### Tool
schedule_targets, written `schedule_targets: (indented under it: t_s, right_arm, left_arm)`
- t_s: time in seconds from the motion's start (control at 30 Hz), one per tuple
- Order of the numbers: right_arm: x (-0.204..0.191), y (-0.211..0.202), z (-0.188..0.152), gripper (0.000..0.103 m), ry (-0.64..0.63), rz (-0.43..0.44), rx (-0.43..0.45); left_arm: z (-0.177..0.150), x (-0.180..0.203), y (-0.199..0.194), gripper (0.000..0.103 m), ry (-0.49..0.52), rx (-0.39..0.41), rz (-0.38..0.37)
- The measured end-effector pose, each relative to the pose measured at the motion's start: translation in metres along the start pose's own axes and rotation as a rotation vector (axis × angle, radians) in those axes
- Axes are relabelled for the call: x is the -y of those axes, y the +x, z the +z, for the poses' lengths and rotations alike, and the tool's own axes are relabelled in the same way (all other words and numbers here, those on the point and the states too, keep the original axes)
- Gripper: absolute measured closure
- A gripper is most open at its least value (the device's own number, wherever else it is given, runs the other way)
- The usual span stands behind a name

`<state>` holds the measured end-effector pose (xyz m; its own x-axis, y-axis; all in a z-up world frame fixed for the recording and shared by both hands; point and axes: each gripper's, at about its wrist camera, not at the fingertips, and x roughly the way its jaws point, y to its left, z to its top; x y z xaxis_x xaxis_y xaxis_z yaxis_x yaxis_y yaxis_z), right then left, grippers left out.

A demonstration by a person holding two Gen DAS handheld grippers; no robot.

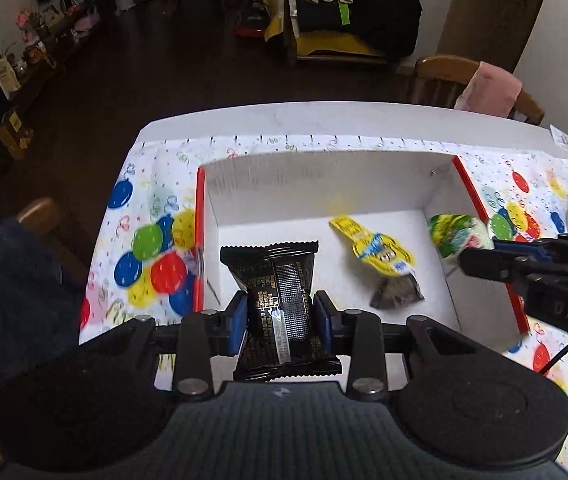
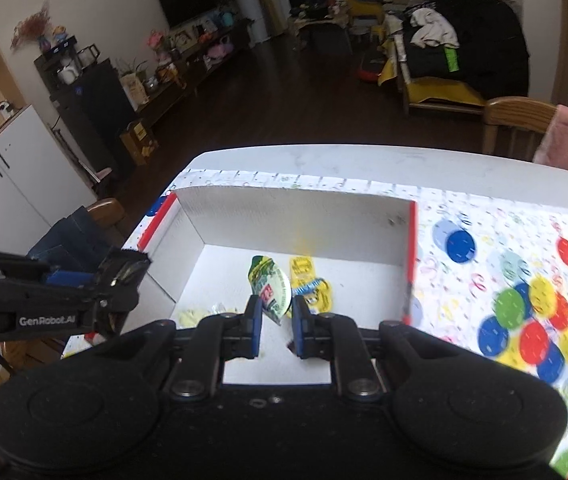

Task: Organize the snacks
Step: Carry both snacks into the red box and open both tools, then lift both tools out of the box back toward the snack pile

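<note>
Clamped between the left claw's (image 1: 281, 320) blue pads, a black snack packet (image 1: 279, 304) was held above the white box (image 1: 324, 184). Its near end was cut off by the claw body. Ahead and right, a yellow packet (image 1: 376, 248) lay inside. The right claw (image 2: 276, 312) pinched a green-and-white pouch (image 2: 269, 286), its print blurred, over the same box on the surface (image 2: 484, 172).

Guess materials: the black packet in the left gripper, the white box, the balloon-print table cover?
Black packet: likely glossy plastic film, given its sheen and crimped serrated ends. White box: looks like matte cardboard, with thin flat walls and a red outer edge. Balloon-print cover: thin printed plastic or paper sheet; too blurred to decide.
</note>
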<state>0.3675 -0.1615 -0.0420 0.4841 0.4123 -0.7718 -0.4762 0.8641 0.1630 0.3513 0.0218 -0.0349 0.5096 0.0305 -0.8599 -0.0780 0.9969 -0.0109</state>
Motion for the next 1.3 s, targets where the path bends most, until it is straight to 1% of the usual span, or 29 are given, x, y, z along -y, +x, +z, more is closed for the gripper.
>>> schedule_targets:
  t_s: [0.13, 0.2, 0.23, 0.27, 0.4, 0.47, 0.6, 0.73, 0.77, 0.93, 1.03, 1.3]
  right_arm:
    - [-0.002, 0.025, 0.013, 0.09, -0.023, 0.018, -0.054]
    - [-0.004, 0.041, 0.016, 0.092, -0.043, 0.029, -0.096]
    - [-0.004, 0.047, 0.017, 0.096, -0.053, 0.032, -0.115]
    - [-0.005, 0.053, 0.017, 0.096, -0.063, 0.03, -0.135]
    - [-0.01, 0.079, 0.013, 0.097, -0.109, 0.021, -0.205]
    - [-0.012, 0.088, 0.011, 0.097, -0.121, 0.017, -0.224]
    - [-0.009, 0.09, 0.007, 0.096, -0.112, 0.048, -0.242]
    - [-0.009, 0.087, 0.003, 0.091, -0.132, 0.056, -0.245]
    - [-0.008, 0.087, 0.003, 0.089, -0.133, 0.061, -0.246]
    - [-0.006, 0.085, -0.002, 0.084, -0.128, 0.061, -0.248]
    - [-0.006, 0.084, -0.005, 0.083, -0.122, 0.053, -0.246]
    - [-0.004, 0.059, -0.008, 0.08, -0.081, 0.039, -0.204]
  left_arm:
    - [0.019, 0.002, 0.02, 0.069, 0.024, -0.042, 0.03]
    - [0.026, 0.001, 0.031, 0.069, 0.018, -0.07, 0.033]
    - [0.03, 0.0, 0.038, 0.069, 0.016, -0.087, 0.034]
    - [0.032, -0.001, 0.045, 0.069, 0.015, -0.104, 0.035]
    - [0.035, 0.0, 0.065, 0.069, 0.038, -0.153, 0.063]
    - [0.034, 0.001, 0.073, 0.069, 0.05, -0.175, 0.069]
    - [0.033, 0.003, 0.085, 0.069, 0.073, -0.204, 0.085]
    - [0.031, 0.005, 0.094, 0.068, 0.093, -0.227, 0.101]
    - [0.03, 0.006, 0.095, 0.068, 0.098, -0.23, 0.107]
    - [0.026, 0.011, 0.098, 0.068, 0.137, -0.23, 0.13]
    - [0.023, 0.012, 0.096, 0.067, 0.145, -0.224, 0.135]
    - [0.014, 0.007, 0.07, 0.066, 0.112, -0.17, 0.092]
